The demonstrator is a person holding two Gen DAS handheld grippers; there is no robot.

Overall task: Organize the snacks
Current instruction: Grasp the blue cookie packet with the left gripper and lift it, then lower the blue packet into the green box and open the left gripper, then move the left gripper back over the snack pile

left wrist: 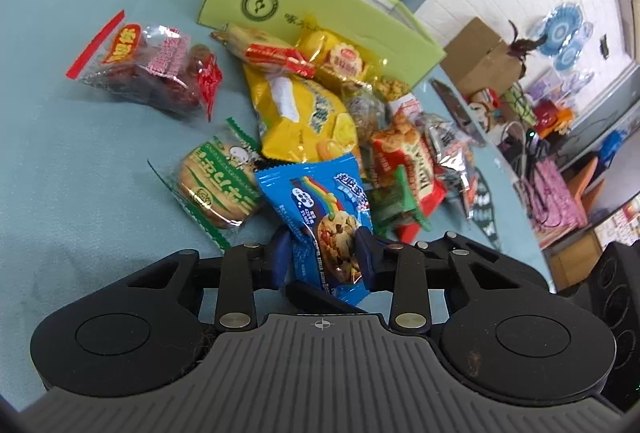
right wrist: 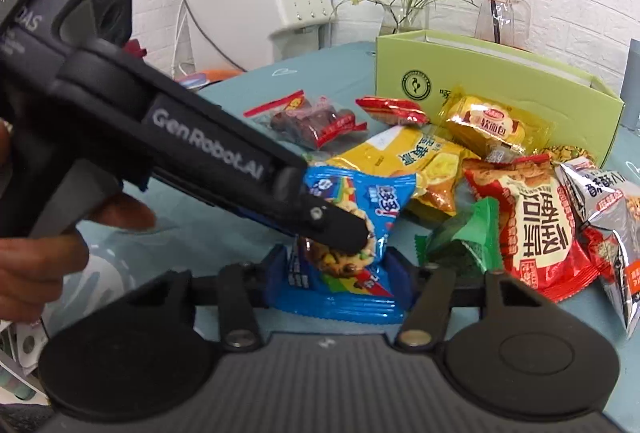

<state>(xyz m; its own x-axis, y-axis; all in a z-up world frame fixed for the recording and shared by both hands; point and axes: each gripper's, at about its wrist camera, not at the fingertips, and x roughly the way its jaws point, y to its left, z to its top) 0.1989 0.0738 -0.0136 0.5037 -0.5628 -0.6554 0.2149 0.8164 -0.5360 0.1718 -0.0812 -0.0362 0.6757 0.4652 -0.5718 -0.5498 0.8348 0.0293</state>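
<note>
Left wrist: both grippers [left wrist: 324,253] [right wrist: 340,269] angled down, pinching blue cookie packet [left wrist: 320,201].

My left claw [left wrist: 323,257] has its blue pads clamped on the blue cookie packet [left wrist: 326,209]. Just beyond it on the teal worktop [left wrist: 80,153] I see a heap of snacks, the yellow bag [left wrist: 304,117] in front of the green box [left wrist: 304,1].
</note>
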